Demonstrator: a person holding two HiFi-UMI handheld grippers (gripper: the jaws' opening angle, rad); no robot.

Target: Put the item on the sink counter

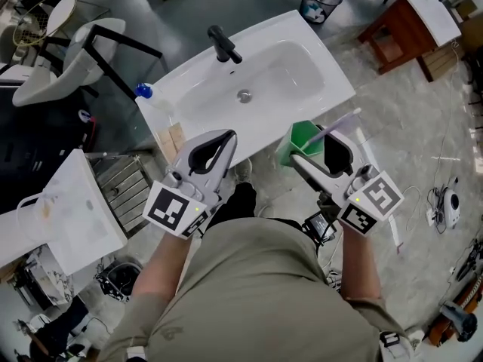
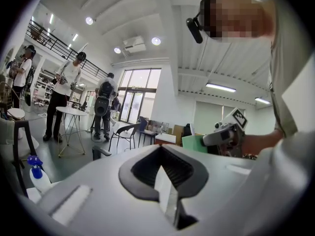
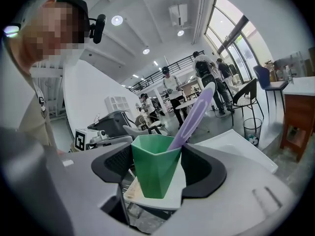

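1. Both tongs are showing clearly. The right gripper (image 3: 156, 157) is clamping one green cup (image 3: 153, 170), its jaws standing apart only by the cup's width. The left gripper (image 2: 163, 167) is carrying nothing, its jaws pressing together. Each is bearing one marker cube (image 1: 175, 208), which is showing black-and-white square patterns rather than letters.
2. One white sink counter (image 1: 333, 87) is standing ahead of both grippers. It is carrying one basin, one black tap (image 1: 223, 45) and one drain (image 1: 244, 95).
3. One mesh waste bin (image 1: 321, 0) is standing on the floor beyond the counter; its contents are hard to make out.
4. One spray bottle with a blue cap (image 1: 143, 90) is sitting at the counter's left corner. Its pale body is blending into the white surface.
5. The green cup is hanging over the floor, just beside the counter's near edge and not resting on it. In the head view the jaws are hiding its base.
6. One purple toothbrush (image 3: 194, 113) is leaning in the cup, its lower end hidden inside. Bristles are not making themselves out.
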